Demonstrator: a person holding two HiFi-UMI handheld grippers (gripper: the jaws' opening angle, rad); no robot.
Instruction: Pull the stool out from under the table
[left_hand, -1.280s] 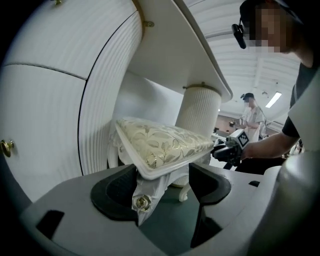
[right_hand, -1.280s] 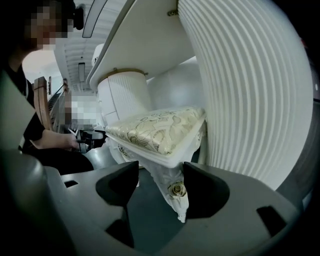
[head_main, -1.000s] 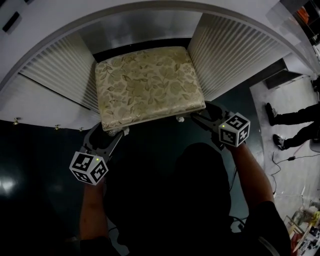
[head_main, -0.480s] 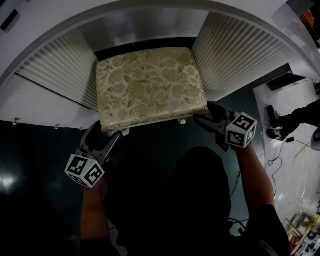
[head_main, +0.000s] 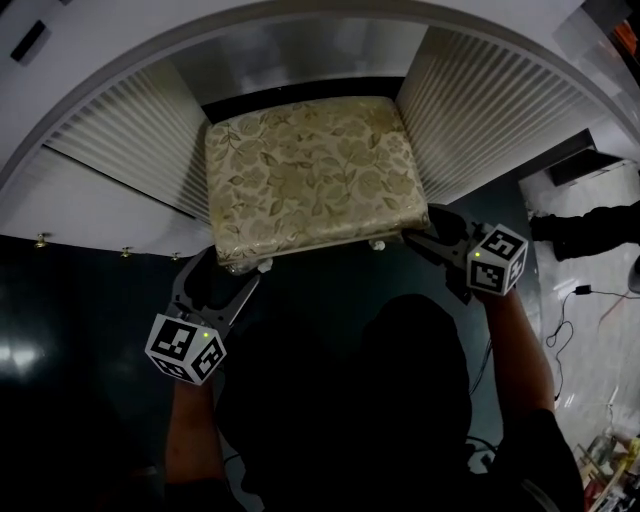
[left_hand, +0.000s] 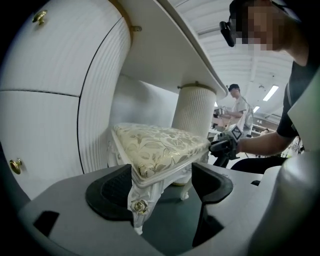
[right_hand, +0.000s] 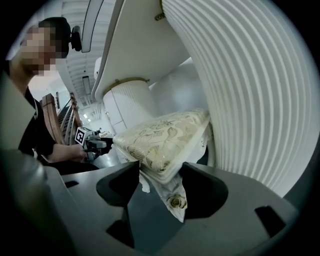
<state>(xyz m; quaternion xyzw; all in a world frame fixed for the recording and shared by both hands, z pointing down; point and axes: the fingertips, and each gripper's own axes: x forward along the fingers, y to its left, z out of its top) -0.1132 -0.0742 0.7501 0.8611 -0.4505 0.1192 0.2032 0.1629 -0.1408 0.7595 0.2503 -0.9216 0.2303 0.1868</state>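
Note:
The stool (head_main: 310, 175), with a gold floral cushion and white carved legs, stands in the knee recess of the white table (head_main: 100, 50); its front edge is out in the open. My left gripper (head_main: 225, 285) is at its front left corner. In the left gripper view the rose-carved leg (left_hand: 142, 202) stands between the jaws (left_hand: 162, 182), against the left pad, with a gap to the right pad. My right gripper (head_main: 425, 228) is at the front right corner. There the seat corner (right_hand: 162, 162) fills the span between both pads (right_hand: 160, 182).
Ribbed white table pedestals (head_main: 130, 130) (head_main: 480, 100) flank the stool on both sides. The floor (head_main: 60, 330) is dark and glossy. A bystander's legs (head_main: 590, 235) and a cable (head_main: 570, 300) are on the pale floor at the right. Another person (left_hand: 239, 107) stands far behind.
The left gripper has drawn back slightly from the stool's corner. The right gripper keeps its place at the other corner. The whole view has shifted a little.

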